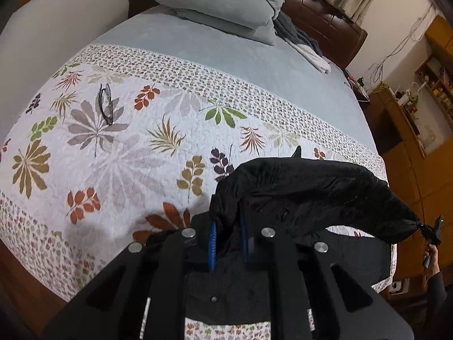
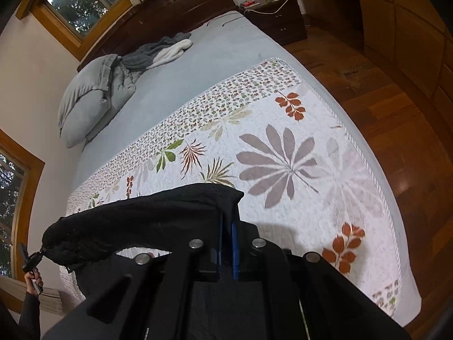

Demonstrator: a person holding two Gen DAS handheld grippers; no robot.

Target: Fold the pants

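Black pants point(image 1: 305, 189) hang stretched between my two grippers above the foot of the bed. My left gripper point(image 1: 228, 226) is shut on one end of the pants' top edge, with cloth bunched over its blue pads. At the far right of that view my right gripper point(image 1: 427, 231) pinches the other end. In the right wrist view my right gripper point(image 2: 226, 226) is shut on the pants point(image 2: 147, 215), and the left gripper point(image 2: 35, 255) holds the far end at the left edge. The rest of the pants hangs down under both grippers.
A white quilt point(image 1: 127, 147) with leaf prints covers the near half of the bed. Folded eyeglasses point(image 1: 106, 103) lie on it at the left. Grey pillows point(image 1: 223, 2) and a crumpled blanket point(image 2: 158, 52) sit at the headboard. Wooden floor point(image 2: 382, 99) and a nightstand point(image 2: 277, 17) flank the bed.
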